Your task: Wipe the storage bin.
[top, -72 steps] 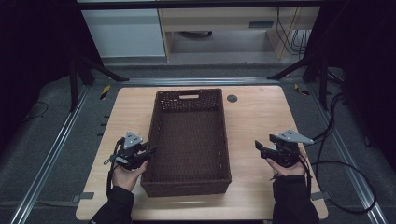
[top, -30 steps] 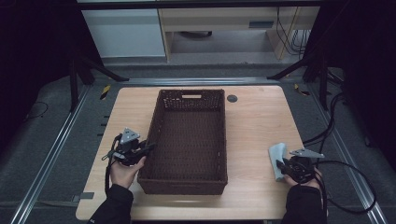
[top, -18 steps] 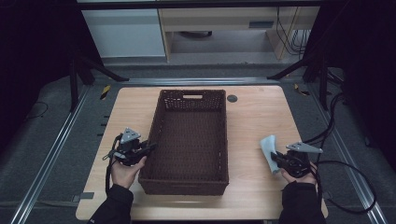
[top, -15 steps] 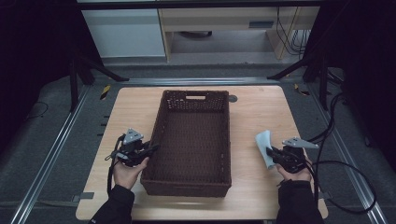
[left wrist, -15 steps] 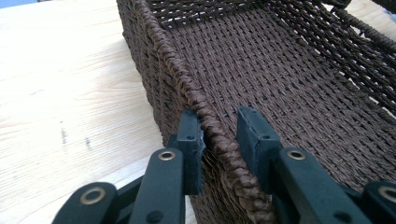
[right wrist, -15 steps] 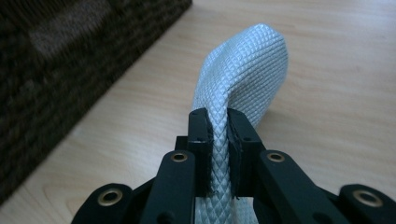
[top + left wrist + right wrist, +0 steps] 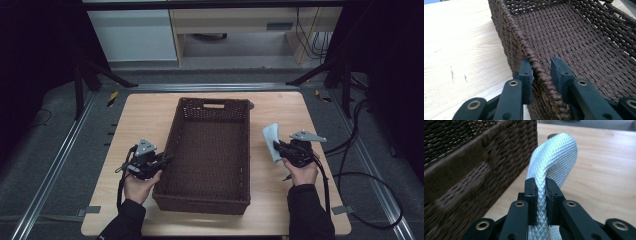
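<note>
Now we hold the soft pale cloth (image 7: 551,157) tight in our right hand-held gripper (image 7: 541,188), up off the tabletop (image 7: 145,117) just beside the brown basket (image 7: 210,202). Our left hand-held gripper (image 7: 541,72) sits narrow around the basket's rim. We think the floppy cloth could catch on the wall and fall outside.

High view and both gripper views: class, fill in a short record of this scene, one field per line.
Surface: wooden table
Basket: dark woven, nothing inside
Left hand-held gripper: jaws straddle the basket's left rim
Right hand-held gripper: shut on a pale quilted cloth
Cloth position: lifted off the table, right of the basket, outside it
</note>
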Available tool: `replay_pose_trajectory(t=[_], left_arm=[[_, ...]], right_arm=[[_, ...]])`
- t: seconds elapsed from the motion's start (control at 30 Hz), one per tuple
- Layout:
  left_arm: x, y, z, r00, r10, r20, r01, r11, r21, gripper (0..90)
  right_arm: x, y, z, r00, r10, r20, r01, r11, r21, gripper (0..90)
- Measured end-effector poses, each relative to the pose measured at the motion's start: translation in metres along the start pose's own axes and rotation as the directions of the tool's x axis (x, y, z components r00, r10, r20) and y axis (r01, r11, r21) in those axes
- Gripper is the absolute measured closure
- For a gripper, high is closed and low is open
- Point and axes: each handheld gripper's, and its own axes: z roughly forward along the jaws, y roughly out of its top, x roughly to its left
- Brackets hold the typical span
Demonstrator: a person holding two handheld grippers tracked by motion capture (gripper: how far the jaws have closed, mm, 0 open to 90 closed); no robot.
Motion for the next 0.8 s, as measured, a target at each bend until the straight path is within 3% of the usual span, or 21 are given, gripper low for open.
replay_pose_trajectory(t=[0.3, 0.6, 0.8], left_arm=[[0.007, -0.003, -0.005, 0.9998, 0.022, 0.002, -0.022, 0.9997, 0.007, 71.2], [0.013, -0.006, -0.009, 0.9997, 0.023, 0.003, -0.023, 0.9997, 0.002, 71.3], [0.013, -0.006, -0.009, 0.9997, 0.022, 0.008, -0.022, 0.9998, -0.002, 71.1]], right_arm=[[0.007, 0.018, 0.028, 1.0, -0.005, 0.004, 0.005, 1.0, -0.023, 81.9], [0.009, 0.03, 0.067, 0.9994, 0.034, 0.0, -0.034, 0.998, -0.047, 82.2], [0.016, 0.026, 0.099, 0.9998, 0.018, 0.006, -0.018, 1.0, 0.004, 82.6]])
